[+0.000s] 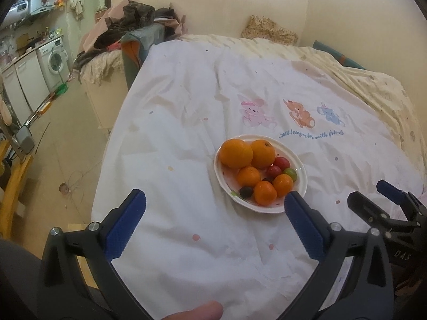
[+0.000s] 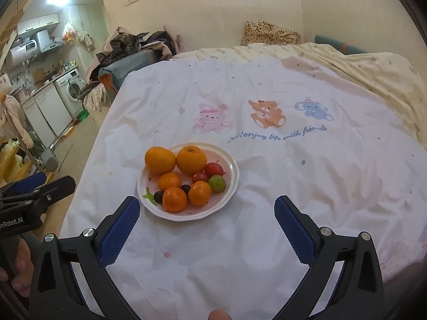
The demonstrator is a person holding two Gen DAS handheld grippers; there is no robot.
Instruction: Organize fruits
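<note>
A white plate [image 1: 301, 170] sits on a white bed sheet [image 1: 186, 133]. It holds two big oranges [image 1: 236, 153], three small mandarins [image 1: 264, 192], two red plums [image 1: 281, 162], a green fruit [image 1: 290, 174] and dark grapes [image 1: 245, 192]. My left gripper [image 1: 214, 200] is open and empty, just short of the plate, which lies ahead and to the right. In the right wrist view the plate [image 2: 234, 170] and oranges [image 2: 191, 159] lie ahead to the left of my right gripper [image 2: 206, 208], which is open and empty.
The sheet [image 2: 293, 173] has a cartoon animal print [image 2: 264, 113] beyond the plate. A pile of clothes [image 1: 133, 18] lies at the bed's far left. The floor and a washing machine [image 1: 54, 60] are to the left. A patterned pillow [image 1: 269, 30] lies at the far wall.
</note>
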